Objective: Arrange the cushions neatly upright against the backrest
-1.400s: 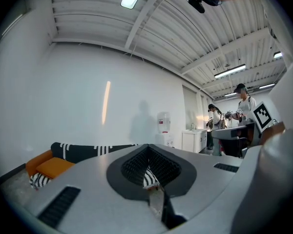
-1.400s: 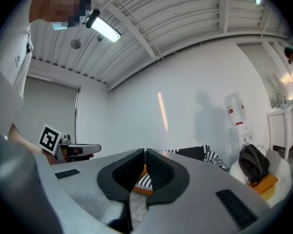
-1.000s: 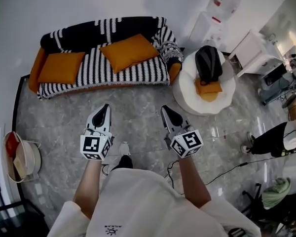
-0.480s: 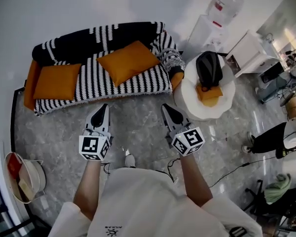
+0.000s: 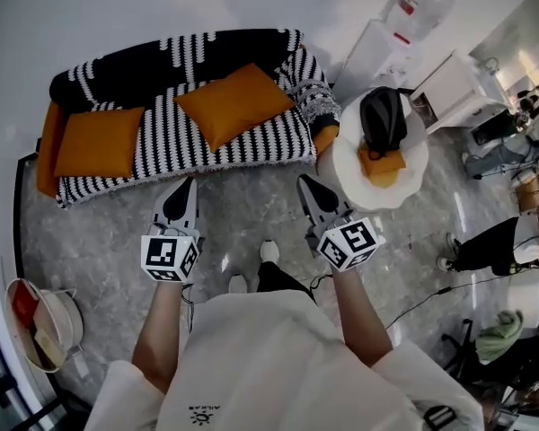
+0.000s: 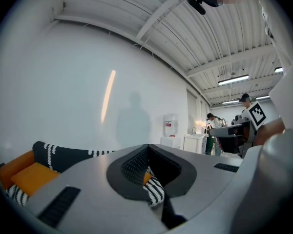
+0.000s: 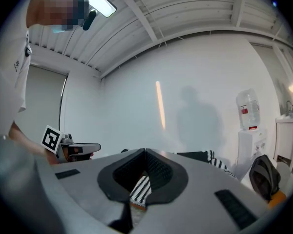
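We face the sofa [image 5: 144,65], a striped throw [image 5: 175,137] over its seat and backrest. To its right a round white chair [image 5: 349,164] holds a black bag [image 5: 382,119], with a third cushion [image 5: 380,164] under it.

Both orange cushions on the seat lie flat, so neither is upright against the backrest yet. The left cushion [image 5: 97,142] sits squarely near the sofa's arm. The right cushion [image 5: 235,104] lies askew, its far corner up by the backrest.

The left gripper [image 5: 187,183] and right gripper [image 5: 304,181] are held level, side by side over the floor, just short of the seat's front edge. Each has its jaws pressed together on nothing. We judge this a carrying pose for the approach, one gripper lined up roughly with each cushion.
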`<state>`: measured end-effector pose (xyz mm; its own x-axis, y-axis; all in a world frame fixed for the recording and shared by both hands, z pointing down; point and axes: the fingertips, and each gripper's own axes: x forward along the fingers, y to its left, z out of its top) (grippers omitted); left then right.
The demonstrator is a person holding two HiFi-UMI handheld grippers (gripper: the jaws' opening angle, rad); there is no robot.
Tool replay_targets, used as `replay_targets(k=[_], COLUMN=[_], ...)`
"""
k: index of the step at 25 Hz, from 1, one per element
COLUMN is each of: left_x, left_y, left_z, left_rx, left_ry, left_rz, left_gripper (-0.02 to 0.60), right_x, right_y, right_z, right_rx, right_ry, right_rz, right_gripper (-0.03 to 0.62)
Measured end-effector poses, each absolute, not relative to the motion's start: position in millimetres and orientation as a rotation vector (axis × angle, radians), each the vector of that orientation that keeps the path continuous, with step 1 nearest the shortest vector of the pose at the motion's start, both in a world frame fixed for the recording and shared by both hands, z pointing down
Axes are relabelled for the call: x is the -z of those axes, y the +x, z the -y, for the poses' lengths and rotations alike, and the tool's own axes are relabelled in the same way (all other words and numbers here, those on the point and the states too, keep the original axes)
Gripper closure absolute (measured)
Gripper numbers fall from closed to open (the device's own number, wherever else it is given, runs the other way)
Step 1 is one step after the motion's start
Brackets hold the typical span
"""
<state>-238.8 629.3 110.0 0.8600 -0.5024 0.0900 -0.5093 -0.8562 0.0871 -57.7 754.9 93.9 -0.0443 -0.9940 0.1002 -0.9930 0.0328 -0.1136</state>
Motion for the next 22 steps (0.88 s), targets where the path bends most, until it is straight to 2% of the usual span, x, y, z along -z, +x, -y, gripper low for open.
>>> replay_targets(k=[11,22], left_x=[-129,-135], left_y=[-206,-100], left_z=[-587,-507], left_rx=[-0.16,-0.209], left_ry=[2.885,2.82], left_rz=[0.832,0.972], left_gripper=[0.565,0.565], right_x=[-116,-121], right_y=[-19,93], right_z=[-685,-583], right_rx=[0.319,0.344], right_ry=[-2.046,-1.917], right_rz=[-2.275,-2.376], right_gripper=[0.571,0.571])
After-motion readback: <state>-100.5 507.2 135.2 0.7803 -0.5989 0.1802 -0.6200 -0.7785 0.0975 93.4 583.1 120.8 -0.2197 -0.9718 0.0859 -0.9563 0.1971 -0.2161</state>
